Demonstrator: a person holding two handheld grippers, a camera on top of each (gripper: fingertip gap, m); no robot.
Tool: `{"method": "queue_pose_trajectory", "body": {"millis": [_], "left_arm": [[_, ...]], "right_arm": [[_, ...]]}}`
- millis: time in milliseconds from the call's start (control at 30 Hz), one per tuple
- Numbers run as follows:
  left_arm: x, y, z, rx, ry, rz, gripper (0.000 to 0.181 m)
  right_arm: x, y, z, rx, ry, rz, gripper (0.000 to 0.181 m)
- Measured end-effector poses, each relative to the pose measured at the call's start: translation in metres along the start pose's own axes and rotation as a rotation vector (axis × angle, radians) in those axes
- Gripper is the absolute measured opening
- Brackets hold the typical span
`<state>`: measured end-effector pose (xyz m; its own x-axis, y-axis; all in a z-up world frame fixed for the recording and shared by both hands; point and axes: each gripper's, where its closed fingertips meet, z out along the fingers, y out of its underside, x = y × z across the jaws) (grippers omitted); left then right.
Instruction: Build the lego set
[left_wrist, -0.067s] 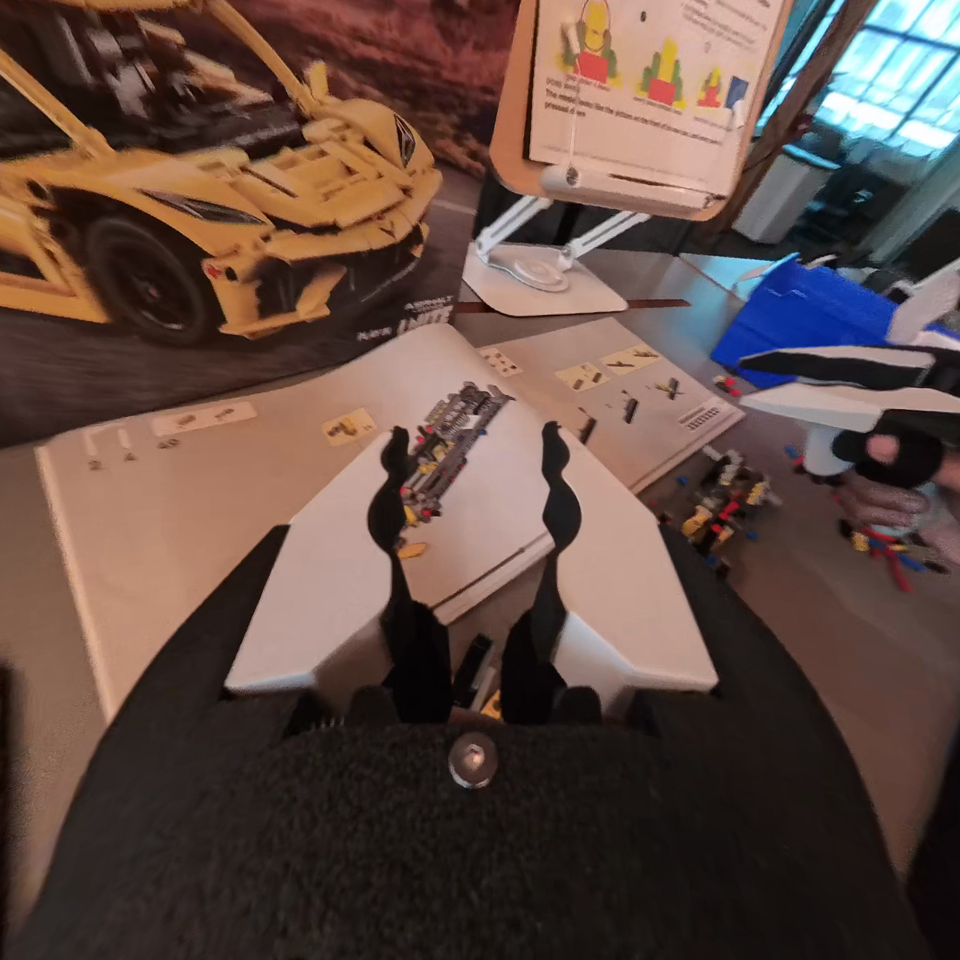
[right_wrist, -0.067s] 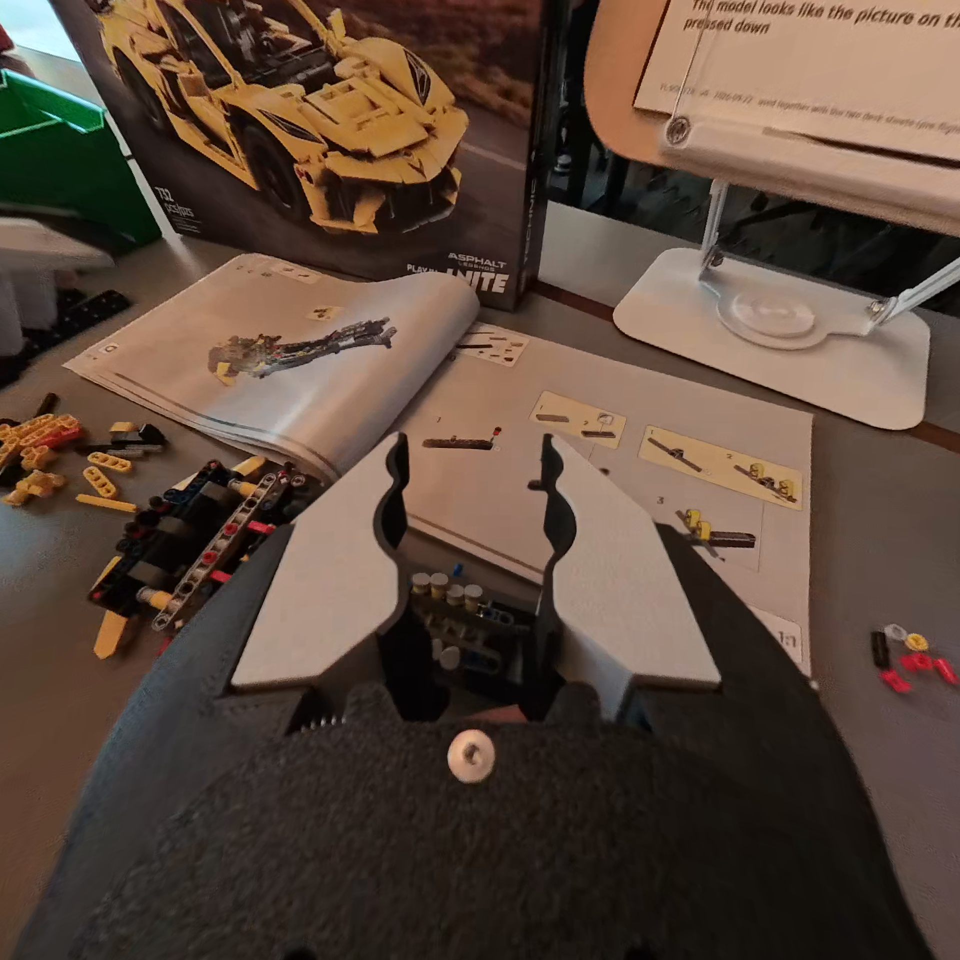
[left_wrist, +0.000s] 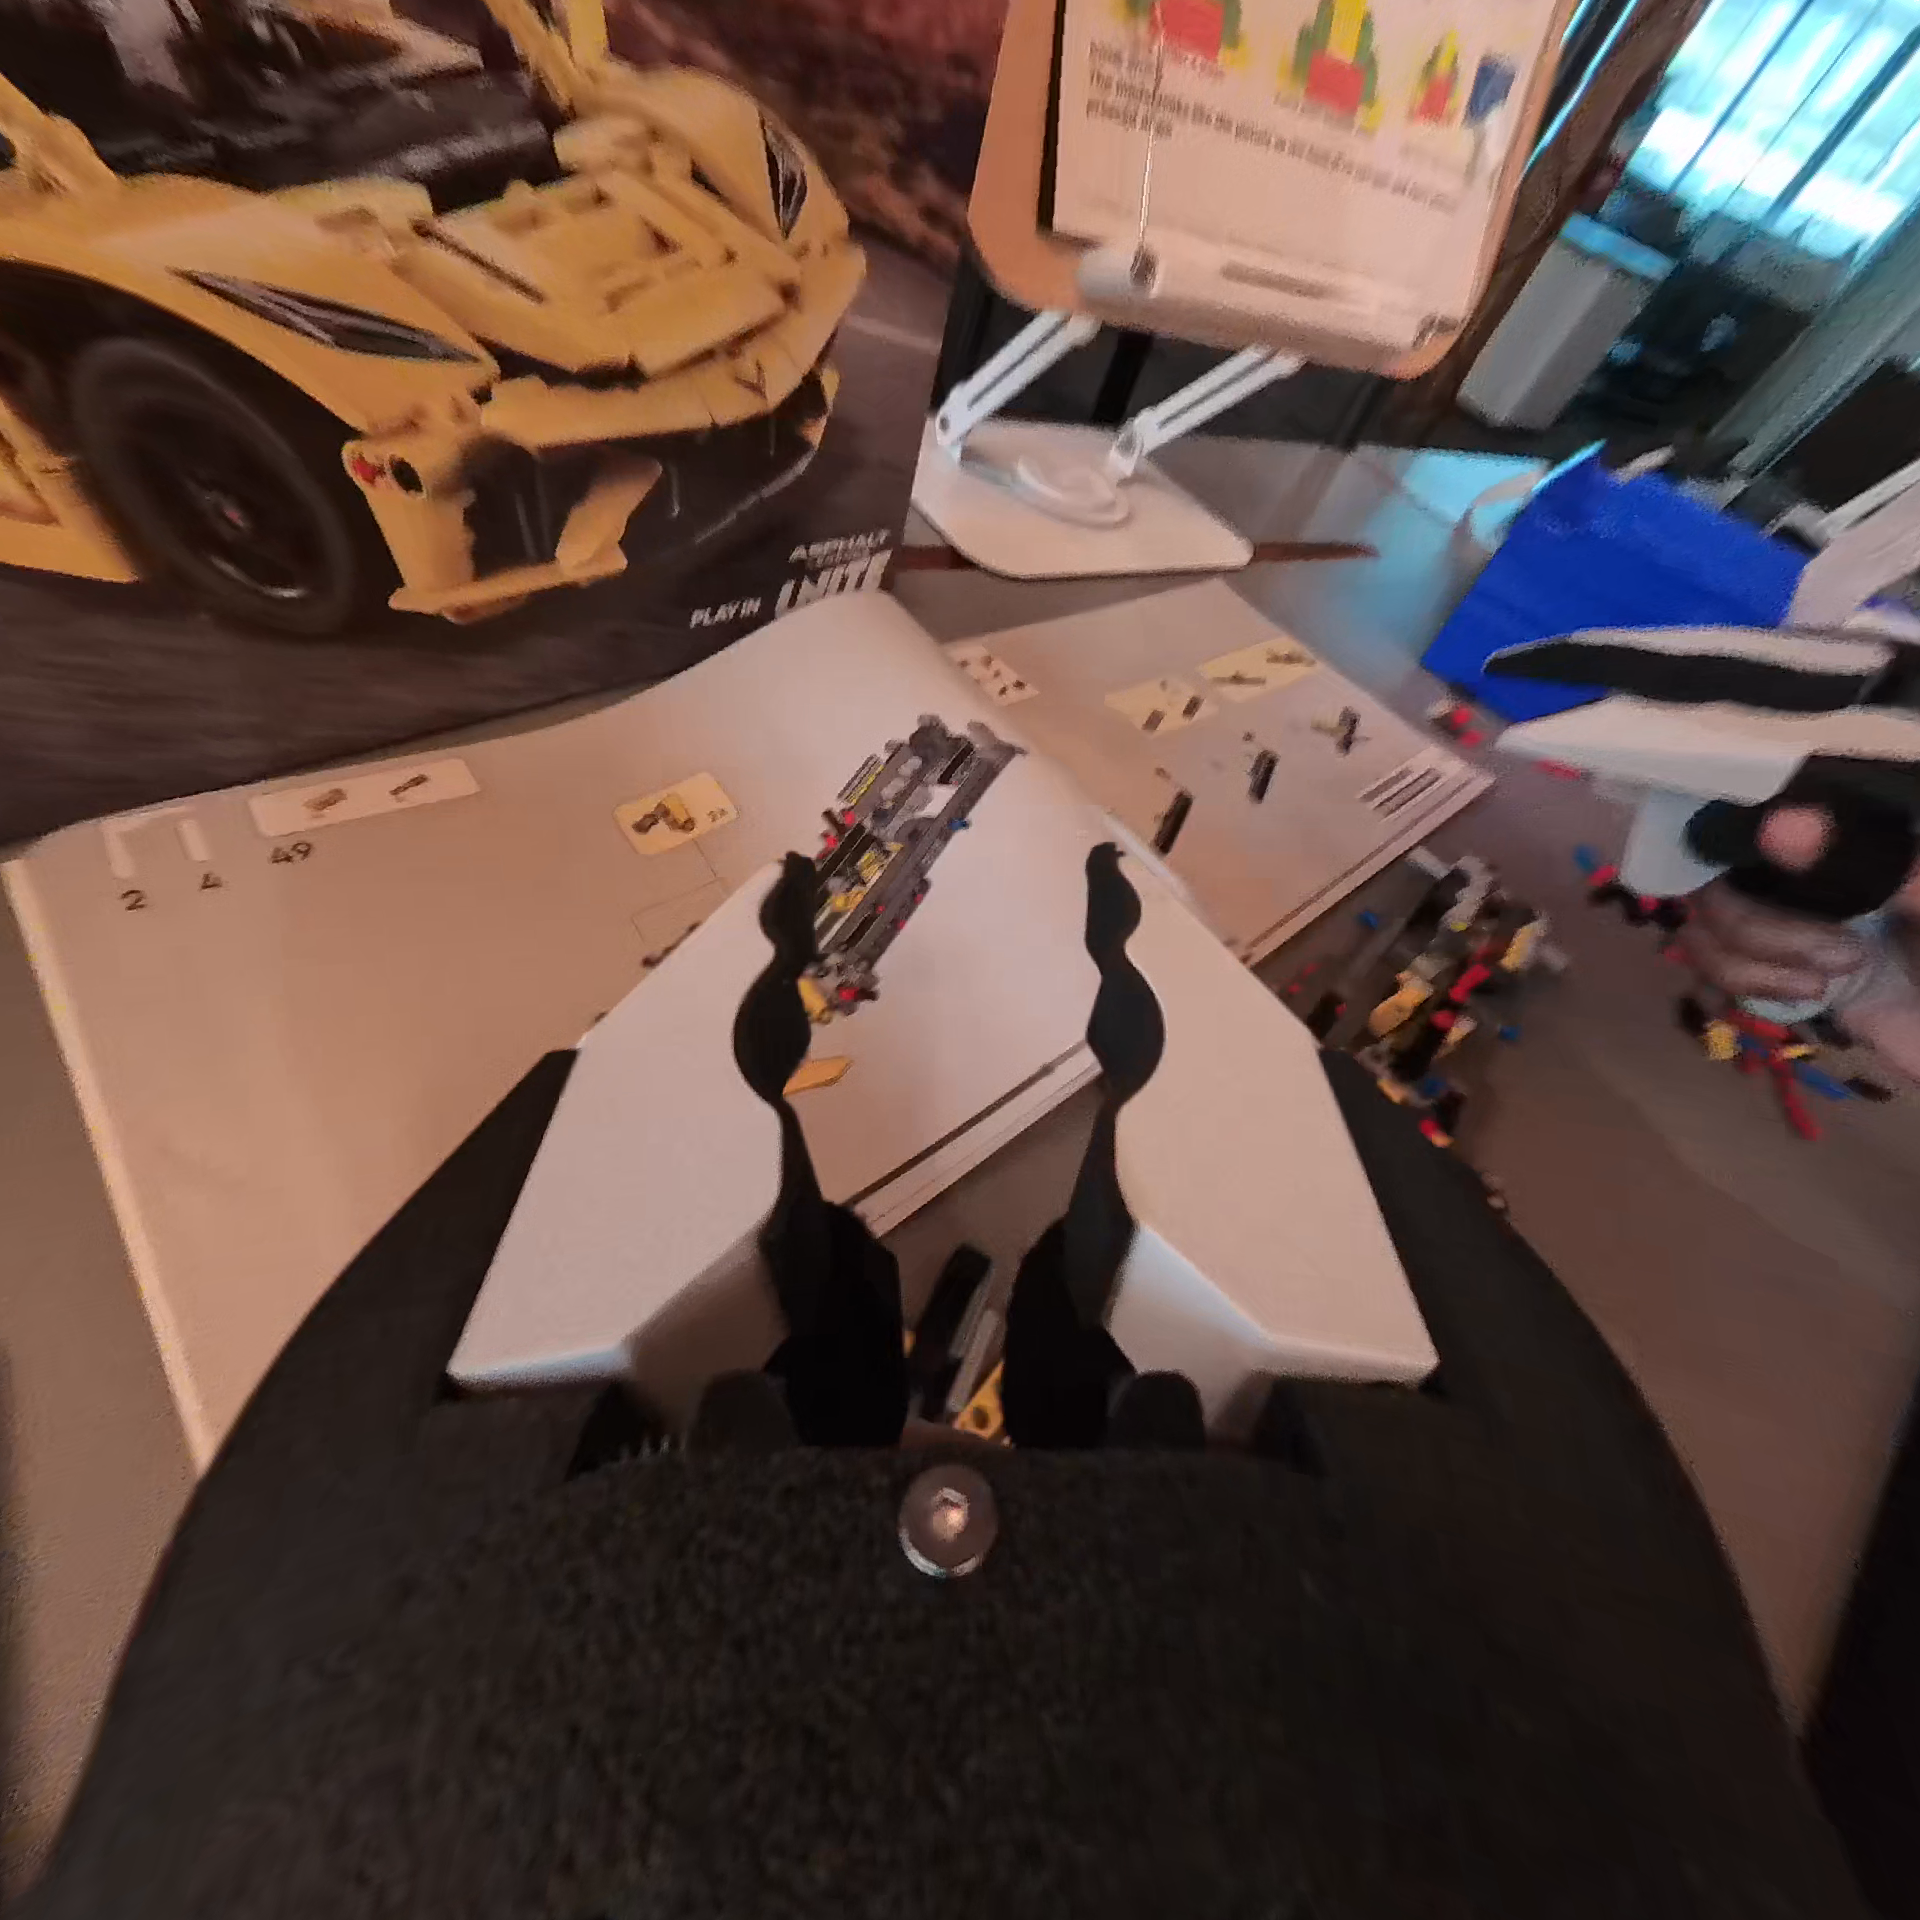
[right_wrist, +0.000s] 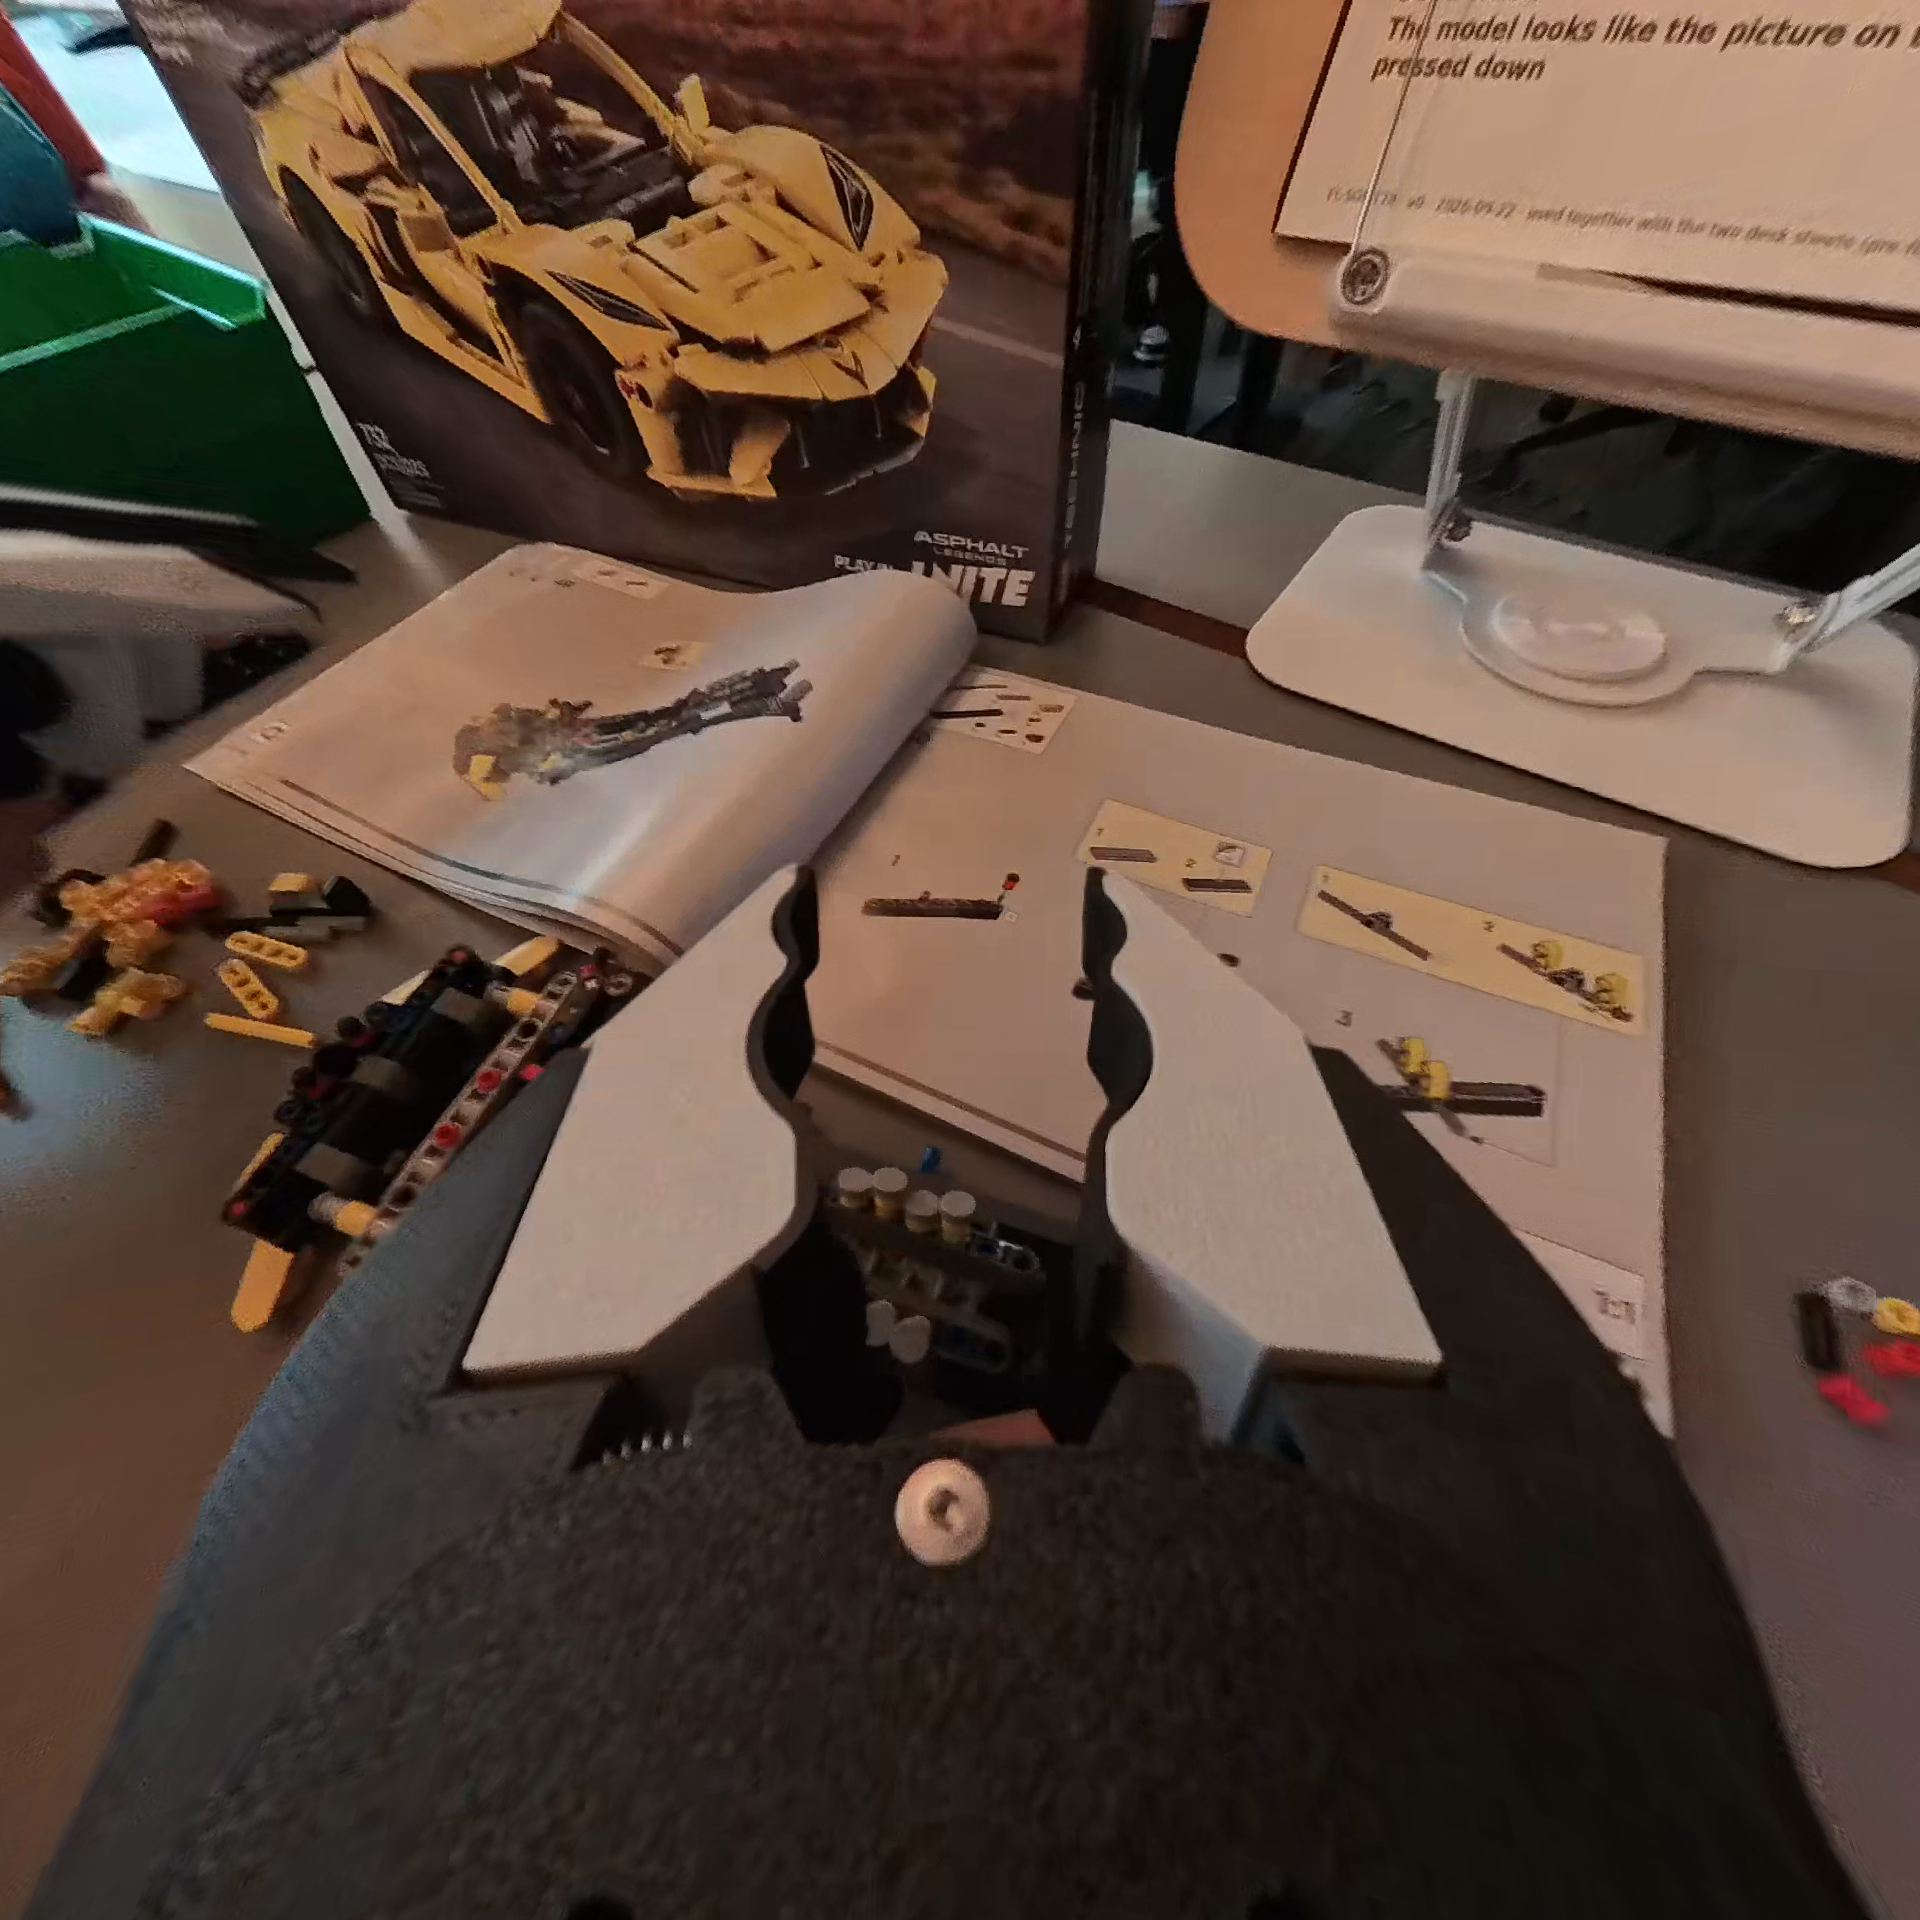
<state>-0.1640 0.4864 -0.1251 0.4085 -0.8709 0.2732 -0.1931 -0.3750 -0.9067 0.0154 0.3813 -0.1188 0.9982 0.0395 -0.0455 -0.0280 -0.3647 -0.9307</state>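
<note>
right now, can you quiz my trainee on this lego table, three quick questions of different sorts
1. True or false: the open grey instruction booklet lies flat in front of the upright set box picturing a yellow car.
2. The black and grey part-built lego chassis sits on which side of the right gripper? A left, B right.
3. Fill in: both grippers' jaws are ____.

Key: 1 true; 2 A; 3 open, the left gripper holding nothing too.

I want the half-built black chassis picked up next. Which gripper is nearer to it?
Right. The right gripper hovers beside the chassis, which lies just left of its fingers. The left gripper hovers over the manual, farther off.
</note>
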Motion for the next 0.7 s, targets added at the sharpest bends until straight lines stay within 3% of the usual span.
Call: {"method": "queue_pose_trajectory", "body": {"millis": [233, 700], "left_arm": [[-0.004, 0.003, 0.003, -0.015, -0.064, 0.161, 0.048], [-0.018, -0.007, -0.008, 0.019, -0.104, 0.149, 0.044]], "right_arm": [[-0.005, 0.01, 0.007, -0.028, -0.045, 0.035, 0.051], [-0.014, 0.009, 0.006, -0.038, -0.055, 0.0, 0.05]]}}
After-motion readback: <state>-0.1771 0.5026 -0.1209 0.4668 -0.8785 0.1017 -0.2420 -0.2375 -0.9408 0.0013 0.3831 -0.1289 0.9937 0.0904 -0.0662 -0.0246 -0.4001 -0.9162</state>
